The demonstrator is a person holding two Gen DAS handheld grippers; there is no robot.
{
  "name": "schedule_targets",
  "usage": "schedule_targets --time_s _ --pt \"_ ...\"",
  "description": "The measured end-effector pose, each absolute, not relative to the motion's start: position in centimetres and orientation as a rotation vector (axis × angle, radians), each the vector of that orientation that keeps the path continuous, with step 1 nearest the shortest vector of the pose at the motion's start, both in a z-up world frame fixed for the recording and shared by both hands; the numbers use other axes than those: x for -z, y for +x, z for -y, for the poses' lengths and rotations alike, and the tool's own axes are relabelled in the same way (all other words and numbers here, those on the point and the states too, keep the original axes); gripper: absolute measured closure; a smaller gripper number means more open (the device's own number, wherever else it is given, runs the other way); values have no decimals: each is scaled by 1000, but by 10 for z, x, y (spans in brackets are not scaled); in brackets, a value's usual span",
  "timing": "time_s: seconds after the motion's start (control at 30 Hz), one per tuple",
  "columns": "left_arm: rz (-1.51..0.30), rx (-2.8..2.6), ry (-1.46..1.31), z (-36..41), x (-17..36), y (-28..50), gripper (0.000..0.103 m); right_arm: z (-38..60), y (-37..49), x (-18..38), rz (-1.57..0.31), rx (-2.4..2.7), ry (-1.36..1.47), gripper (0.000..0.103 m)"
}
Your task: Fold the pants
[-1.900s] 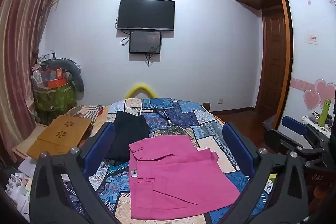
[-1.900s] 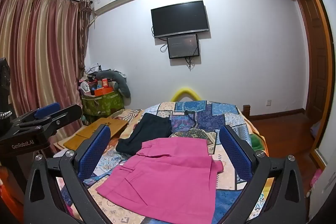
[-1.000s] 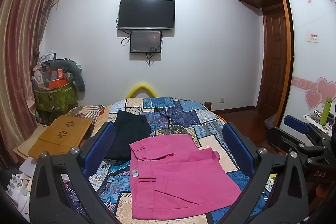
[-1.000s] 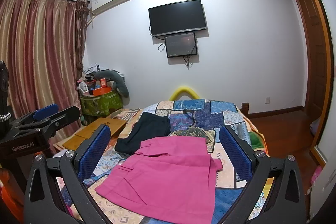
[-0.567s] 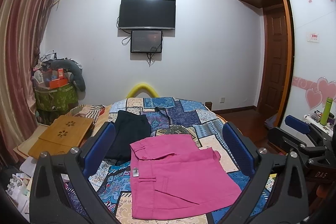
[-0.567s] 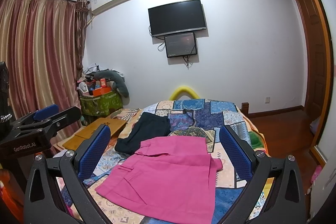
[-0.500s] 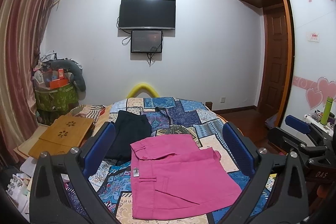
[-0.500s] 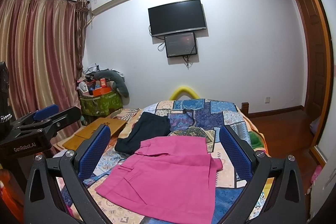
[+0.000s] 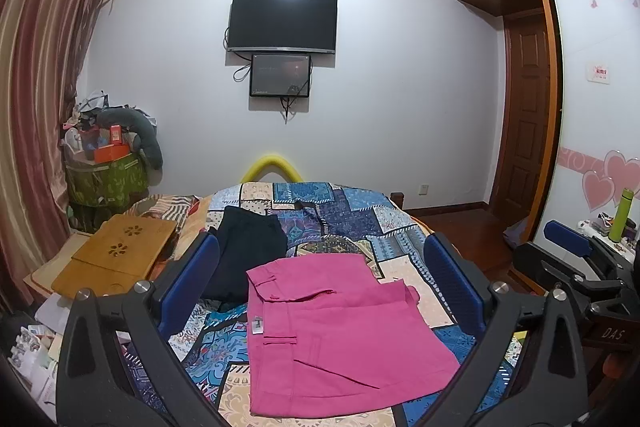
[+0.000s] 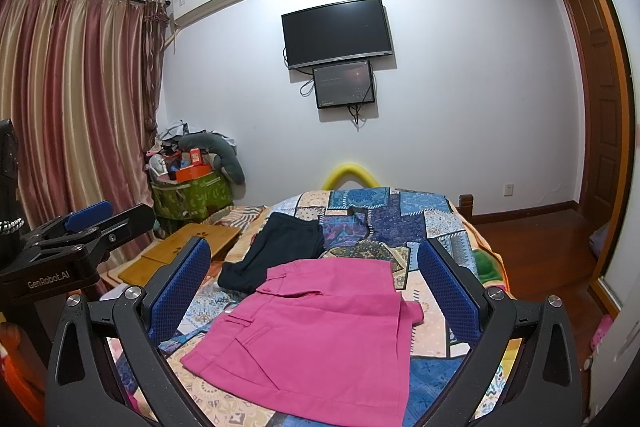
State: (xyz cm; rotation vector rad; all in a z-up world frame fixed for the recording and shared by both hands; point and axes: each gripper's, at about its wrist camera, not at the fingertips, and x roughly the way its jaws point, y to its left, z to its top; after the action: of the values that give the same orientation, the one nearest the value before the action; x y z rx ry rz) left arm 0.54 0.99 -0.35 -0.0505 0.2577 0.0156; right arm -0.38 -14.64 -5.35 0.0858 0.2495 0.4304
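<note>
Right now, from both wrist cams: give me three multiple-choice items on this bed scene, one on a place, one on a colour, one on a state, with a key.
1. Where does the dark garment lie relative to the pink pants?
A. on top of them
B. beyond them, to the left, on the bed
C. on the floor

2. What colour are the gripper pads?
A. blue
B. red
C. white

3. How are the two grippers?
A. both shut on the pants
B. one open, one shut
C. both open, holding nothing

Key: 1 B, it lies farther up the quilt. 2 A, blue mesh shows. 3 C, left gripper and right gripper have jaws spread above the pants.
</note>
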Motion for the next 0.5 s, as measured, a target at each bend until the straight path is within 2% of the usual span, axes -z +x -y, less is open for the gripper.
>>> schedule_targets --time_s 0.5 --pt "-257 -16 -48 -9 4 7 0 147 -4 53 -251 -430 86 0"
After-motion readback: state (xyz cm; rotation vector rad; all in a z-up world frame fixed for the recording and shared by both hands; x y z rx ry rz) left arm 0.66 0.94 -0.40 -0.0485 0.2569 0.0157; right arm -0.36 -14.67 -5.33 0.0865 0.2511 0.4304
